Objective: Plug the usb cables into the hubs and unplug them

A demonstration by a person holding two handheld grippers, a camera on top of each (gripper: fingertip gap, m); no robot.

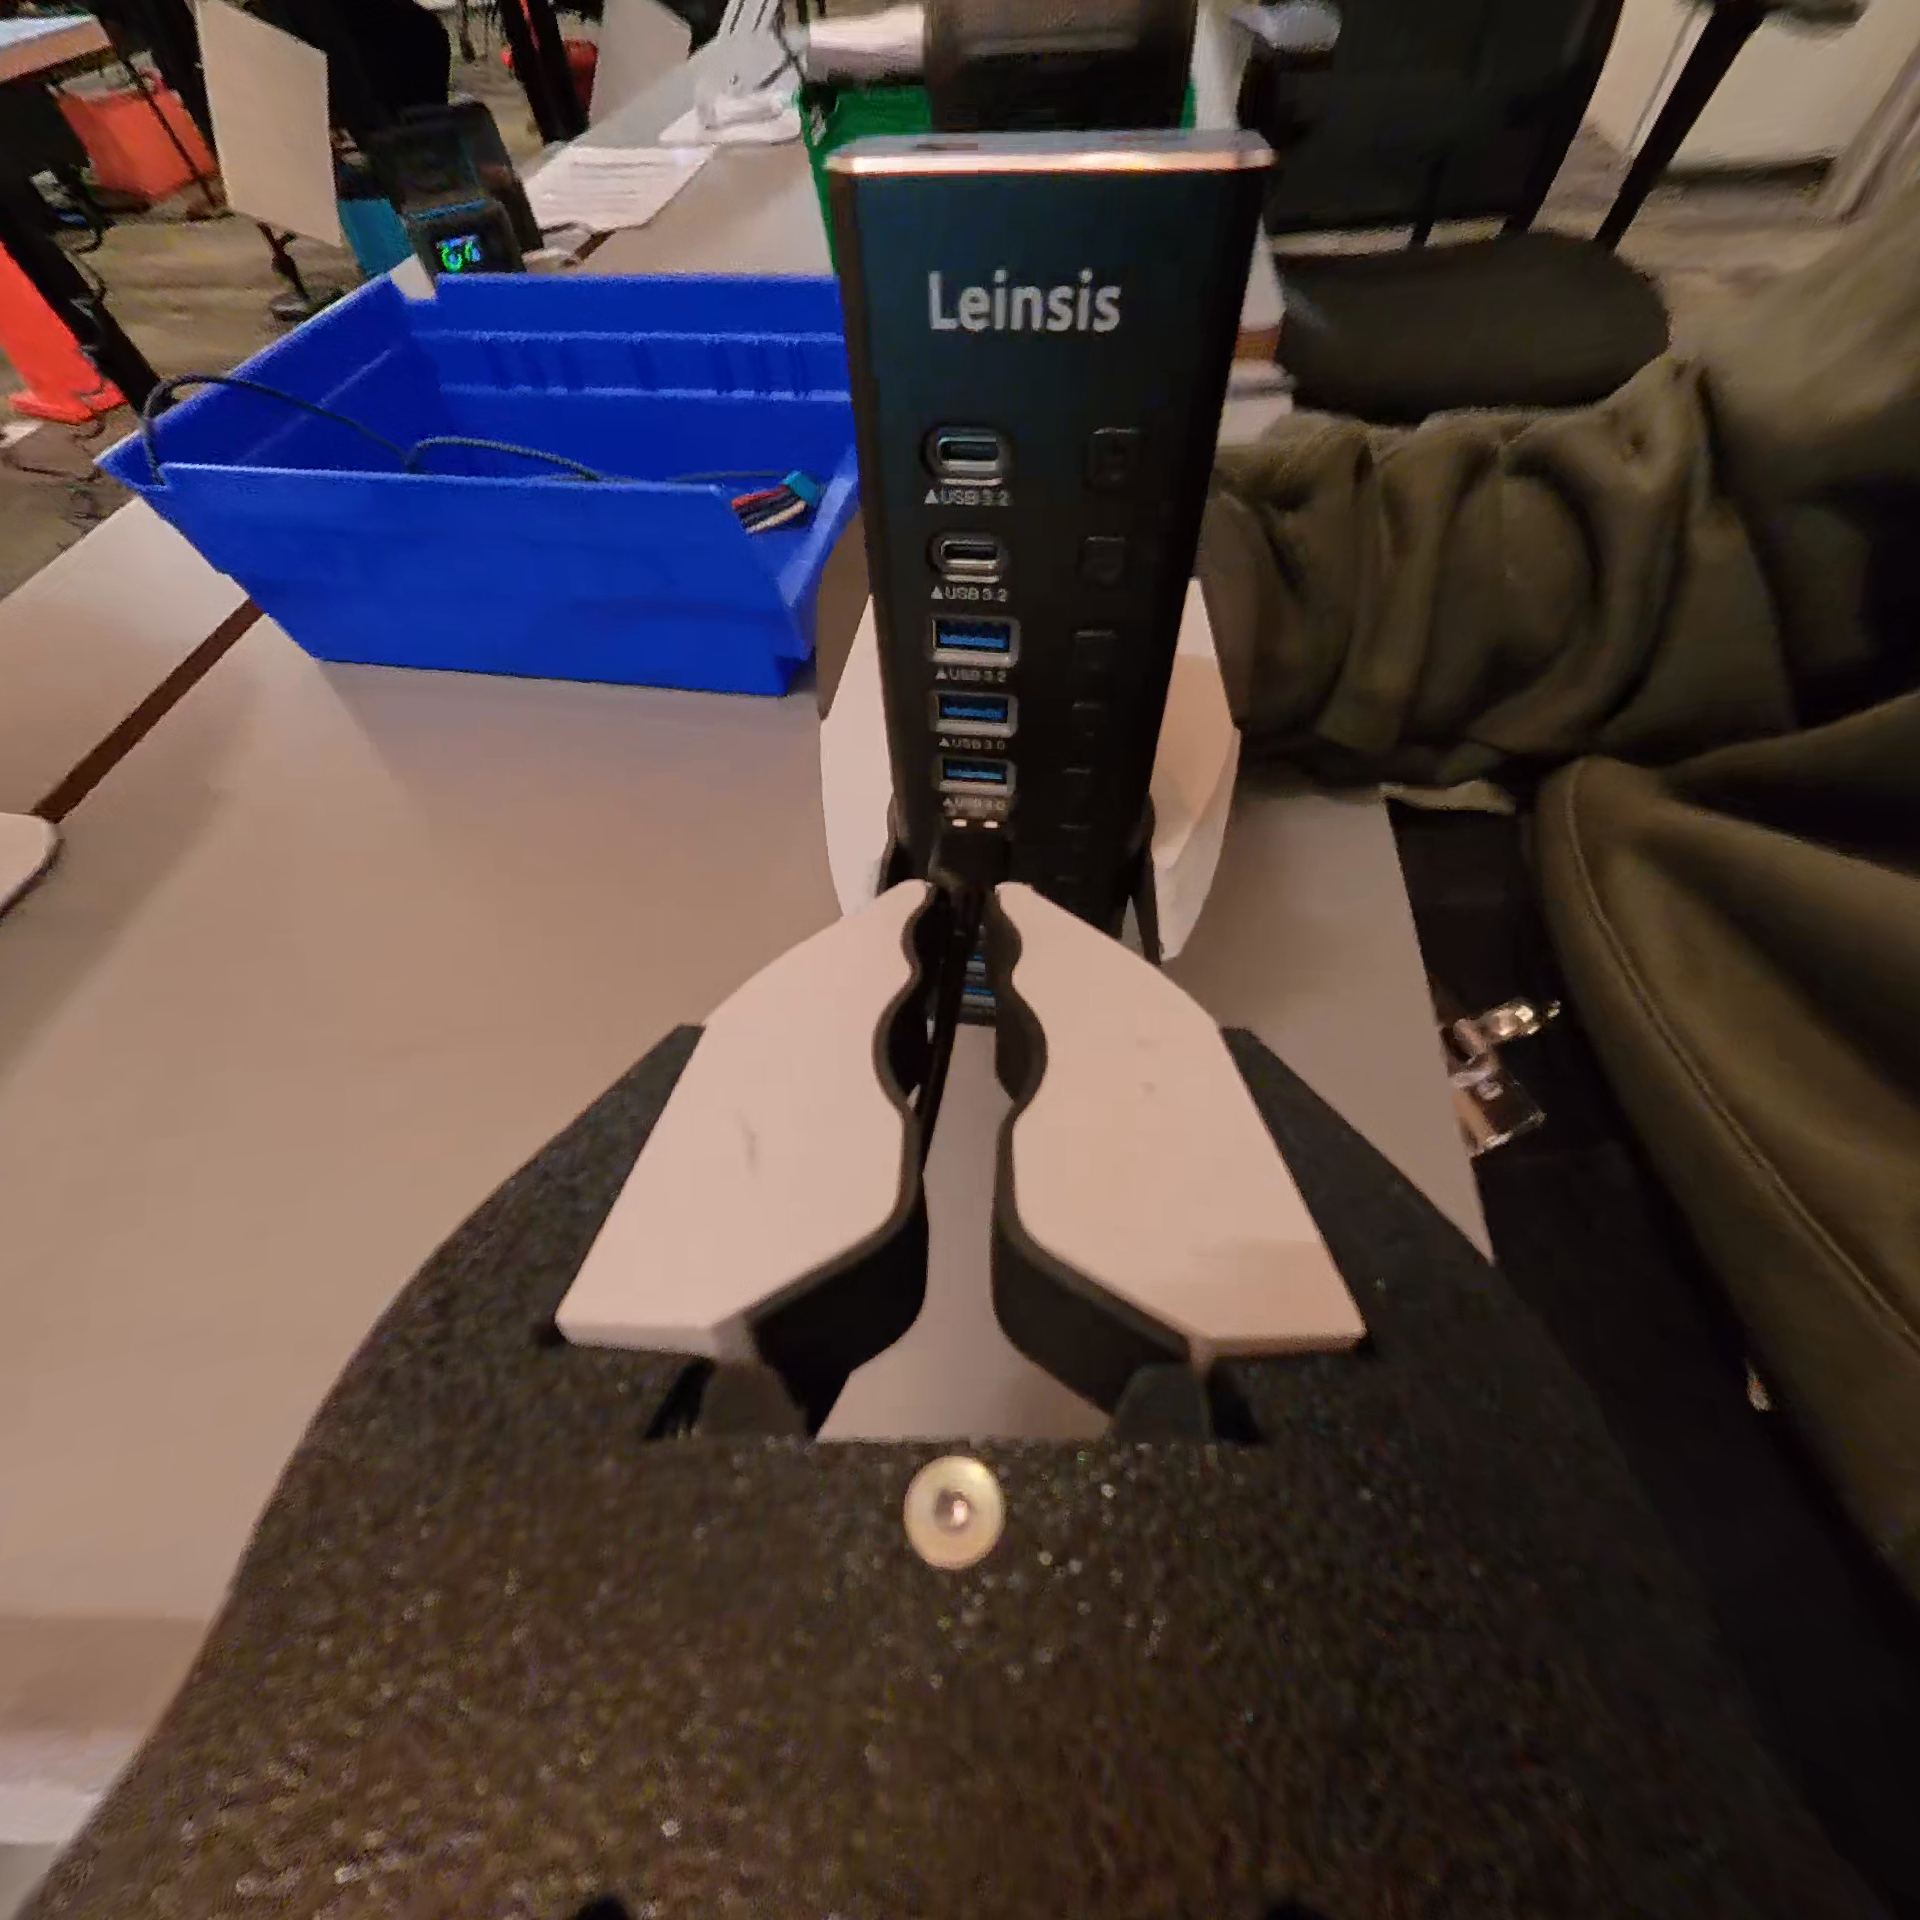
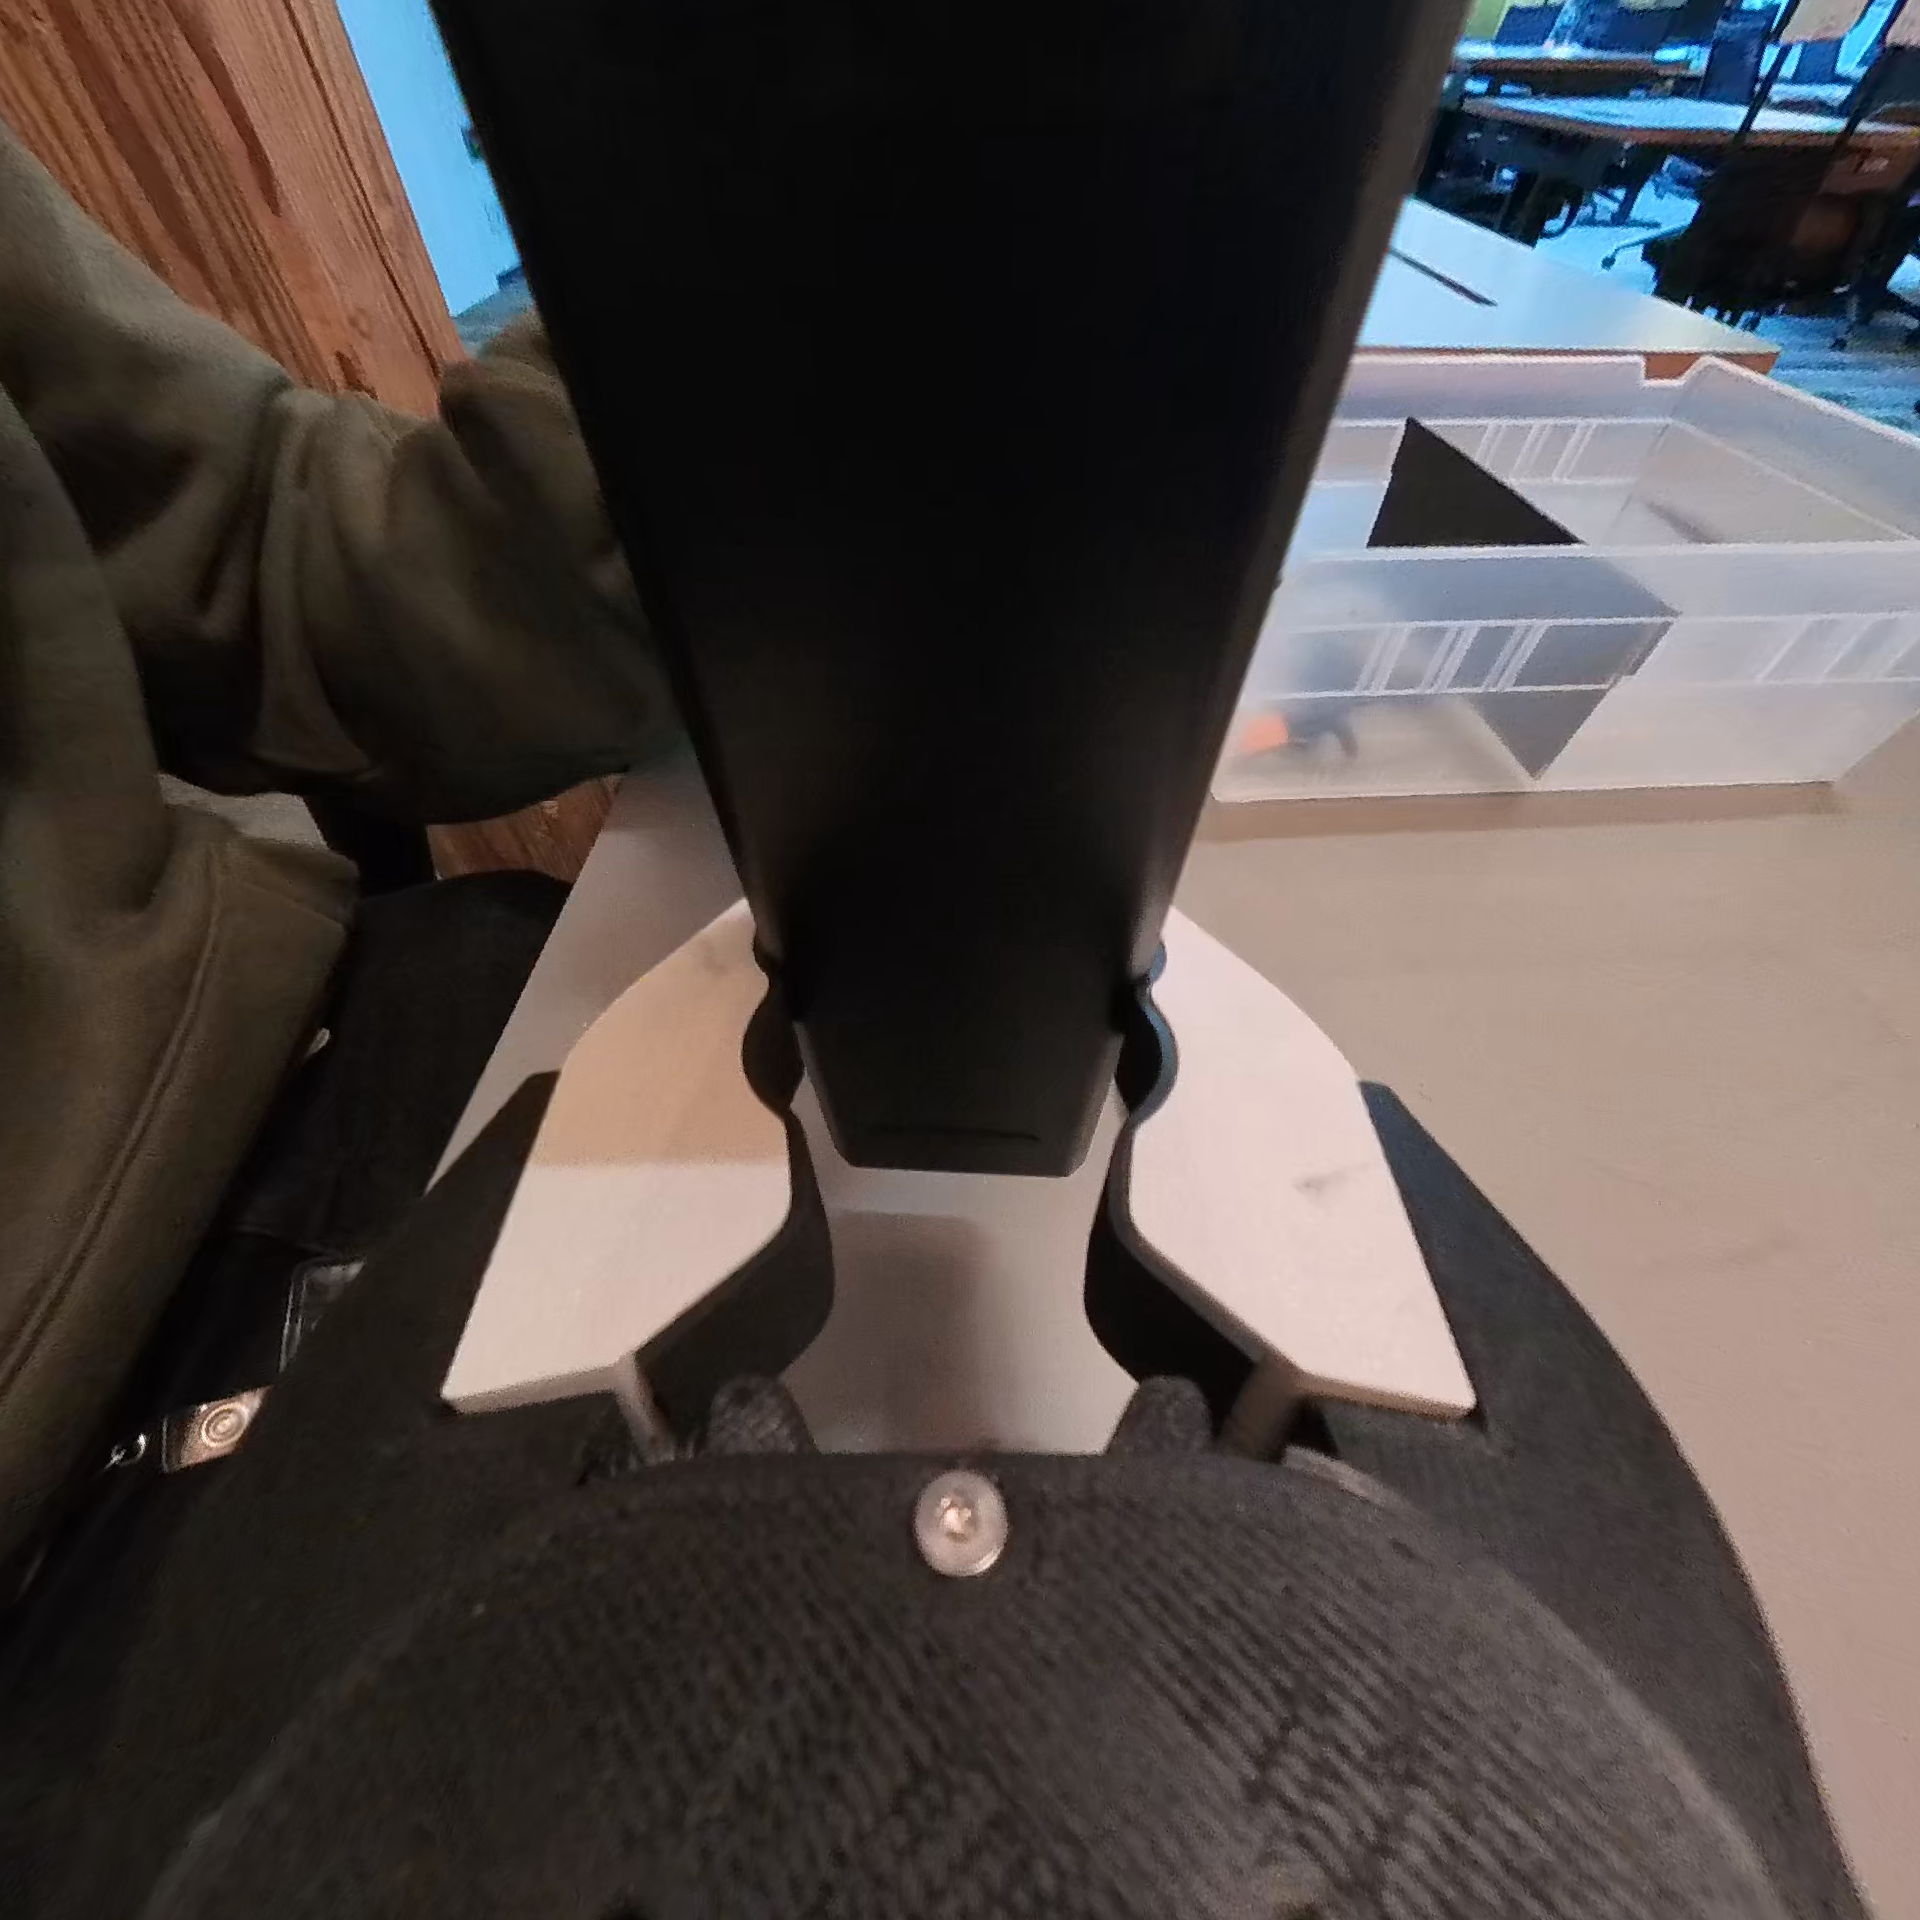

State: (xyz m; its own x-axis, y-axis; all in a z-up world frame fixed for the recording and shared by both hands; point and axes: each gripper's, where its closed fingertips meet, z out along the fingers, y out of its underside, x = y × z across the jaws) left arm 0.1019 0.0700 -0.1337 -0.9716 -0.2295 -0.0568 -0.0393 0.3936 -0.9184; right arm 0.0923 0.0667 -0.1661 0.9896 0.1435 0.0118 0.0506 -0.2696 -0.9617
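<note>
My right tool (image 2: 951, 1023) clamped the tall black multi-port USB hub (image 1: 1049, 499) upright above the pale bench (image 1: 416, 935) while my left tool (image 1: 961, 904) pinched the thin black USB cable (image 1: 948, 997) at a lower port, so seating or pulling it squarely probably came next.

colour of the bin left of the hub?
Blue bin, beside the black hub; shows best in the left wrist view.

My pale grey surface (image 1: 416, 935), with two bins on it.

Ahead of my left hand-held gripper, a blue bin (image 1: 488, 499) sits on the surface, a dark cable (image 1: 499, 452) and coloured wires inside. Ahead of my right one, a clear plastic bin (image 2: 1621, 623) rests on it, holding a black object I cannot identify.
</note>
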